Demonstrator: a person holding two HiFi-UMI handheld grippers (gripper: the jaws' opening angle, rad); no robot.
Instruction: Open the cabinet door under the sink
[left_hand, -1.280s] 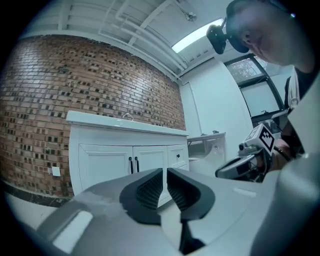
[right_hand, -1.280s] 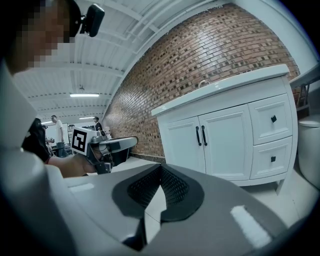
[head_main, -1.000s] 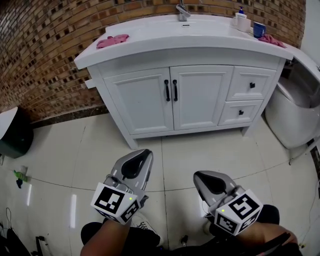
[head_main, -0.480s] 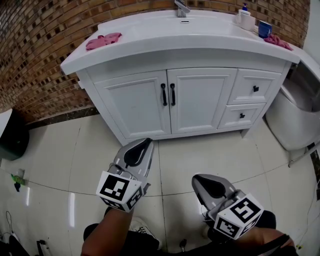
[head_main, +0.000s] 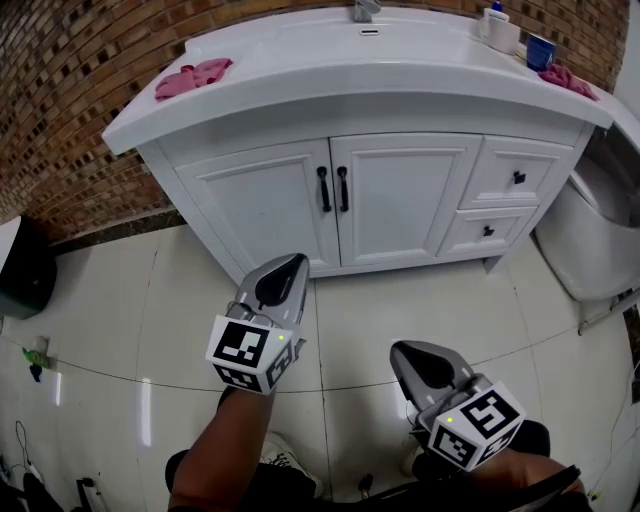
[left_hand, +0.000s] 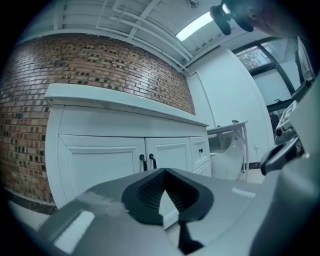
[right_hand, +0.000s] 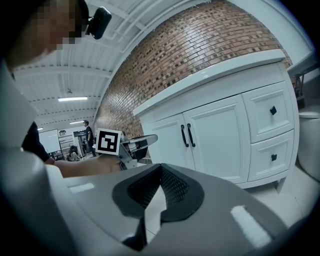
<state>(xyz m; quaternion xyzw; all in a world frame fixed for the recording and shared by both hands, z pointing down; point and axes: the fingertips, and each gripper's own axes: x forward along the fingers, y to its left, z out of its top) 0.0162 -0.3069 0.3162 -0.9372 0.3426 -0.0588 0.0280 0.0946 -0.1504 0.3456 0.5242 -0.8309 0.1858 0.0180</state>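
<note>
The white sink cabinet has two shut doors, the left door (head_main: 262, 205) and the right door (head_main: 400, 195). Their black handles (head_main: 323, 188) (head_main: 343, 188) stand side by side at the middle seam. My left gripper (head_main: 293, 262) is shut and empty. It hovers over the floor just below the left door, pointing at the handles (left_hand: 143, 162). My right gripper (head_main: 398, 350) is also shut and empty, lower and further back from the cabinet. In the right gripper view the handles (right_hand: 183, 135) lie beyond the shut gripper (right_hand: 160, 166), with the left gripper's marker cube to the left.
Two drawers (head_main: 517, 172) (head_main: 487, 228) with black knobs sit right of the doors. A white toilet (head_main: 590, 240) stands at the right. On the countertop lie a pink cloth (head_main: 192, 77), a soap bottle (head_main: 498, 30) and a blue cup (head_main: 541, 52). A dark bin (head_main: 25, 265) is far left.
My left gripper has moved forward and up toward the cabinet doors. The head view has come closer to the cabinet. The right gripper has stayed about where it was.
</note>
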